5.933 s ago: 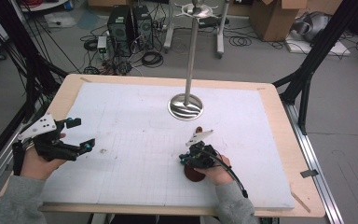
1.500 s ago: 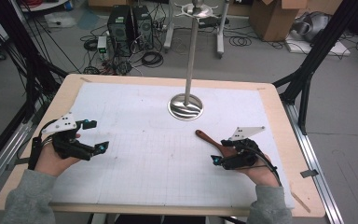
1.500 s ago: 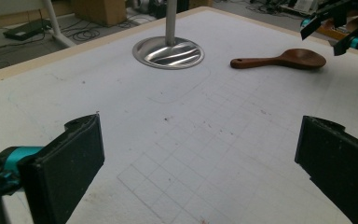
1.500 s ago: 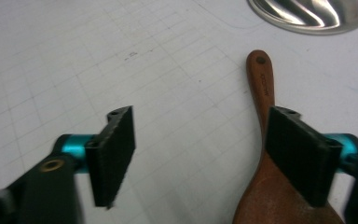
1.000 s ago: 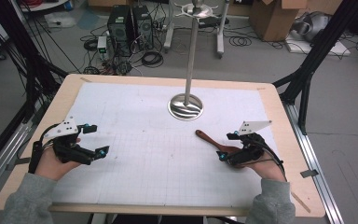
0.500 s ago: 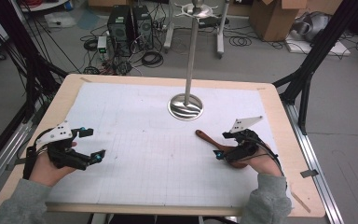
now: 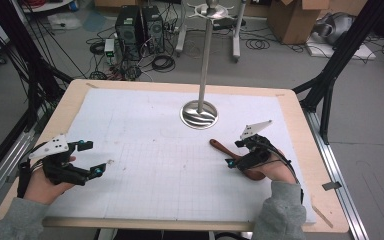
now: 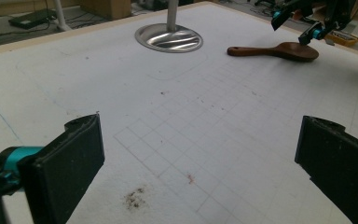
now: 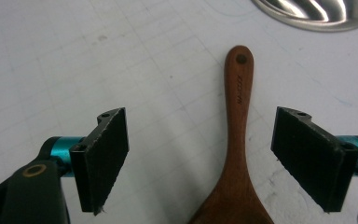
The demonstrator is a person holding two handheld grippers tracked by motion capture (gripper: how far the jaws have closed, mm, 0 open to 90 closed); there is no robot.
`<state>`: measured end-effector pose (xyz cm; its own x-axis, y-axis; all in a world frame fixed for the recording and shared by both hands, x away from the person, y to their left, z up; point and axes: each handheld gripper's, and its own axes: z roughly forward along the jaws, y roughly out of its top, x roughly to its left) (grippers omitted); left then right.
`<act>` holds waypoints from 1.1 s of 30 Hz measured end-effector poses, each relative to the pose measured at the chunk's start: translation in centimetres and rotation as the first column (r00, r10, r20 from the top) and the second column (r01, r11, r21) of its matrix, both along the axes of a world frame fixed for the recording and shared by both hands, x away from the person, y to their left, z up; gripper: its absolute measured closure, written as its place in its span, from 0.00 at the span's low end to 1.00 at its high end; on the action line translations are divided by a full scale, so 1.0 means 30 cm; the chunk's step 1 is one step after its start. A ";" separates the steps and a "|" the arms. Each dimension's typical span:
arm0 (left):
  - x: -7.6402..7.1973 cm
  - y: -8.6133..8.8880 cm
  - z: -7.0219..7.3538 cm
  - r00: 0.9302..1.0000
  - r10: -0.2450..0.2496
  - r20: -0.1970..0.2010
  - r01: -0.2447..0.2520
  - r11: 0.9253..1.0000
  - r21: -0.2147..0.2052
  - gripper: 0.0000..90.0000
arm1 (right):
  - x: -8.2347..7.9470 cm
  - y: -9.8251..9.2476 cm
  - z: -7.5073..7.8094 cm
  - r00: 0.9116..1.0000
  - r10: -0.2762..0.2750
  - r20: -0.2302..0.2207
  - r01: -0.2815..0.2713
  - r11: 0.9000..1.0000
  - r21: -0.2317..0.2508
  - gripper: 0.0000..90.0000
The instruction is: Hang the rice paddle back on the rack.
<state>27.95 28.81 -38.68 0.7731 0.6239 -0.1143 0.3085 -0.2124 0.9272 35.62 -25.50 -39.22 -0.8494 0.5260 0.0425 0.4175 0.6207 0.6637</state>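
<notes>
At the near left of the table (image 7: 70,107), the left gripper (image 7: 91,158) is held in the person's left hand (image 7: 42,182), low over the white gridded mat (image 7: 145,150). Its two black jaws stand wide apart with nothing between them; in the left gripper view there is only bare mat under them, with a small dark stain (image 8: 135,198) near the left jaw.

In the middle, on the far side of the mat, stands a metal stand: a thin upright pole (image 7: 205,60) on a round shiny base (image 7: 199,114). The left gripper view shows this base (image 8: 169,38) too, far ahead.

To the right of the base and nearer to the person lies a wooden spoon (image 7: 230,152), flat on the mat. Its handle points to the far left, toward the round base, and its wide end lies near the right, partly under the gripper. The handle has a small hole at its tip, seen in the right gripper view (image 9: 237,116).

The right gripper (image 7: 234,154) is in the person's right hand (image 7: 275,170), just above the spoon. Its jaws are apart, and the spoon's handle lies between them, closer to the right jaw; the pads do not press on it. The spoon is not lifted.
</notes>
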 end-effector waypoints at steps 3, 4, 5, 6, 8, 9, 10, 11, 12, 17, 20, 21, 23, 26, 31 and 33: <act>-0.005 0.005 0.001 1.000 0.004 0.002 -0.004 1.000 -0.002 0.02 | 0.005 0.013 -0.003 1.000 0.008 -0.013 -0.008 1.000 -0.015 0.20; -0.007 0.006 0.001 1.000 0.006 0.003 -0.006 1.000 -0.001 0.02 | 0.009 0.014 -0.004 1.000 0.014 -0.013 -0.014 1.000 -0.018 0.20; -0.008 0.006 0.001 1.000 0.007 0.004 -0.007 1.000 0.000 0.02 | 0.009 0.014 -0.004 1.000 0.014 -0.013 -0.014 1.000 -0.018 0.20; -0.009 0.006 0.001 1.000 0.006 0.002 -0.006 1.000 0.000 0.02 | 0.012 0.016 -0.007 1.000 0.013 -0.013 -0.013 1.000 -0.020 0.20; -0.013 0.003 0.001 1.000 0.006 -0.002 -0.006 1.000 -0.004 0.02 | 0.018 0.017 -0.009 1.000 0.004 -0.014 -0.004 0.999 -0.034 0.20; -0.015 0.001 0.003 1.000 0.002 0.000 -0.002 1.000 -0.002 0.02 | 0.025 0.017 -0.013 1.000 -0.004 -0.018 0.003 0.999 -0.037 0.21; -0.017 -0.002 0.005 1.000 -0.003 0.004 0.003 1.000 -0.002 0.02 | 0.025 0.017 -0.013 1.000 -0.004 -0.018 0.003 0.999 -0.037 0.21; -0.020 -0.004 0.006 1.000 -0.003 0.005 0.003 1.000 0.003 0.02 | 0.031 0.015 -0.018 0.999 -0.022 -0.026 0.021 0.999 -0.049 0.22; -0.020 -0.004 0.006 1.000 -0.003 0.005 0.003 1.000 0.003 0.02 | 0.031 0.015 -0.018 0.999 -0.022 -0.026 0.021 0.999 -0.049 0.22; -0.021 -0.001 0.002 1.000 0.003 0.002 -0.003 1.000 0.009 0.02 | 0.049 0.009 -0.038 0.997 -0.059 -0.056 0.054 0.995 -0.087 0.23; -0.021 -0.001 0.001 1.000 0.003 0.001 -0.003 1.000 0.010 0.02 | 0.057 0.012 -0.046 0.996 -0.058 -0.064 0.052 0.994 -0.095 0.26; -0.022 -0.001 0.001 1.000 0.004 -0.001 -0.004 1.000 0.009 0.02 | 0.058 0.014 -0.049 0.996 -0.060 -0.068 0.053 0.994 -0.097 0.26; -0.022 -0.001 0.000 1.000 0.002 -0.002 -0.002 1.000 0.011 0.02 | 0.065 0.014 -0.056 0.994 -0.068 -0.081 0.058 0.992 -0.113 0.31; -0.022 0.000 -0.003 1.000 -0.003 -0.014 0.003 1.000 0.013 0.02 | 0.066 0.017 -0.056 0.992 -0.076 -0.101 0.066 0.992 -0.105 0.38; -0.023 -0.002 -0.003 1.000 -0.003 -0.018 0.004 1.000 0.013 0.02 | 0.069 0.026 -0.057 0.992 -0.082 -0.096 0.070 0.990 -0.120 0.42; -0.024 -0.002 -0.005 1.000 -0.005 -0.022 0.005 1.000 0.015 0.02 | 0.074 0.027 -0.061 0.991 -0.089 -0.097 0.076 0.988 -0.134 0.44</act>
